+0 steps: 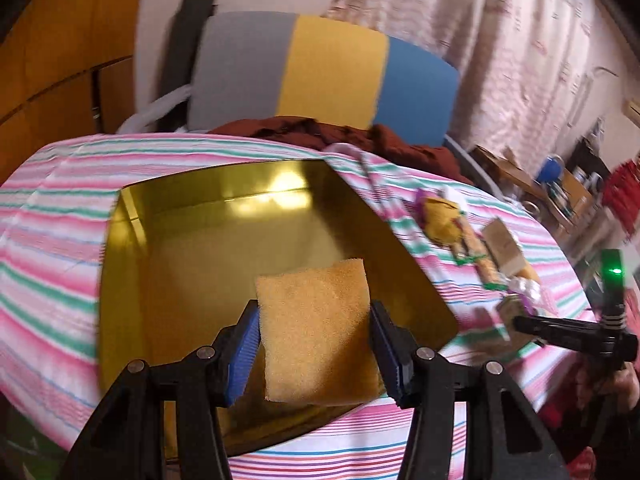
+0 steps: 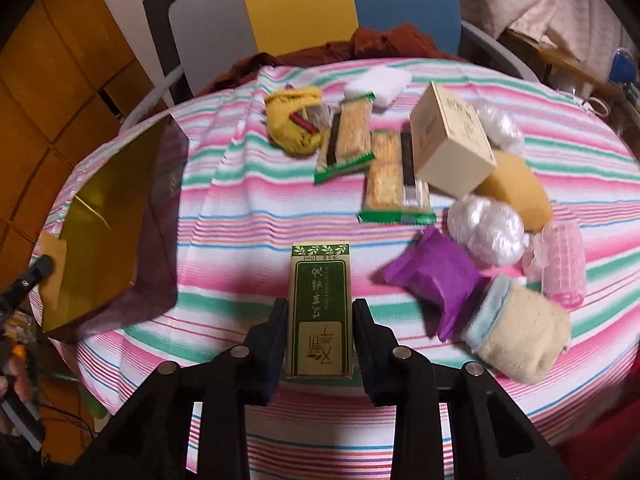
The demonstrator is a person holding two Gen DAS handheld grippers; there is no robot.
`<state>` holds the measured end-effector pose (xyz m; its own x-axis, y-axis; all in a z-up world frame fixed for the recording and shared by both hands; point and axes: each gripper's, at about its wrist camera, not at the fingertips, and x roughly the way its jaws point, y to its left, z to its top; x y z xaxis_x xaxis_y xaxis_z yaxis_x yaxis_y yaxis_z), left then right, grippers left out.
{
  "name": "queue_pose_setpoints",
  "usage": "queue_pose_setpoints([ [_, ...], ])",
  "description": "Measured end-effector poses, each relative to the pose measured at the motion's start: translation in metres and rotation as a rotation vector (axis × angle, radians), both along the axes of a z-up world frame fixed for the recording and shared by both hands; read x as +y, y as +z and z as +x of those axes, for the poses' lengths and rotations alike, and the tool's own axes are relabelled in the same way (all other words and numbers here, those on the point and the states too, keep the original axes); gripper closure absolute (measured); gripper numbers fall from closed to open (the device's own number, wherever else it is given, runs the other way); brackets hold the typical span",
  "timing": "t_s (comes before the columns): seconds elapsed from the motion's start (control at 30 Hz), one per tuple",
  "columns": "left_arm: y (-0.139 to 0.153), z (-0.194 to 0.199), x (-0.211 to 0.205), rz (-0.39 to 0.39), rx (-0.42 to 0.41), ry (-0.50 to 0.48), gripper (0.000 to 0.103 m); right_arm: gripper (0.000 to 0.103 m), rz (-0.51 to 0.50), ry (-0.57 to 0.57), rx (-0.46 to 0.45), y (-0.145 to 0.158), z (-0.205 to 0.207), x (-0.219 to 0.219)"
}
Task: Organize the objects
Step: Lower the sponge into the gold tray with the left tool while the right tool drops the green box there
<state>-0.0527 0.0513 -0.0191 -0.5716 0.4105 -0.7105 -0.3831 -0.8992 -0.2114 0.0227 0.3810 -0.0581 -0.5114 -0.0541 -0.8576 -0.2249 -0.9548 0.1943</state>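
Observation:
My left gripper (image 1: pixel 314 330) is shut on a yellow sponge (image 1: pixel 316 328), held above the near part of a gold tin box (image 1: pixel 192 240) that stands open on the striped tablecloth. The box (image 2: pixel 100 216) also shows at the left of the right wrist view, with the sponge (image 2: pixel 52 276) at its near edge. My right gripper (image 2: pixel 320 320) is shut on a green and gold carton (image 2: pixel 320 312), held over the cloth near the table's front.
Loose items lie at the right of the table (image 2: pixel 248 208): cracker packs (image 2: pixel 348 136), a beige box (image 2: pixel 452 140), a yellow sock ball (image 2: pixel 296 124), a purple pouch (image 2: pixel 432 280), plastic-wrapped balls (image 2: pixel 484 228), a cream sock roll (image 2: pixel 520 336). A striped chair back (image 1: pixel 328 72) stands behind.

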Motion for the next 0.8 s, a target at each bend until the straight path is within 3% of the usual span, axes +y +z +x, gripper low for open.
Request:
queue_pose_setpoints([
  [0.23, -0.006, -0.005, -0.035, -0.037, 0.003, 0.118, 0.047, 0.071, -0.049, 0.109, 0.150, 0.048, -0.014, -0.037],
  [0.4, -0.009, -0.005, -0.057, -0.069, -0.002, 0.208, 0.045, 0.071, -0.095, 0.277, 0.207, 0.069, -0.047, -0.105],
  [0.53, -0.010, -0.004, -0.073, -0.082, -0.001, 0.277, 0.024, 0.070, -0.103, 0.394, 0.202, 0.063, -0.065, -0.159],
  [0.6, -0.010, -0.003, -0.080, -0.092, 0.005, 0.304, 0.022, 0.070, -0.129, 0.447, 0.196, 0.056, -0.071, -0.182],
  [0.67, -0.010, -0.001, -0.086, -0.093, 0.007, 0.318, 0.022, 0.056, -0.139, 0.478, 0.191, 0.050, -0.072, -0.201],
  [0.73, -0.009, 0.001, -0.091, -0.091, 0.010, 0.321, 0.022, 0.032, -0.127, 0.472, 0.209, 0.047, -0.071, -0.208],
  [0.8, -0.007, 0.003, -0.092, -0.080, 0.018, 0.316, 0.022, 0.021, -0.109, 0.464, 0.244, 0.049, -0.067, -0.210],
])
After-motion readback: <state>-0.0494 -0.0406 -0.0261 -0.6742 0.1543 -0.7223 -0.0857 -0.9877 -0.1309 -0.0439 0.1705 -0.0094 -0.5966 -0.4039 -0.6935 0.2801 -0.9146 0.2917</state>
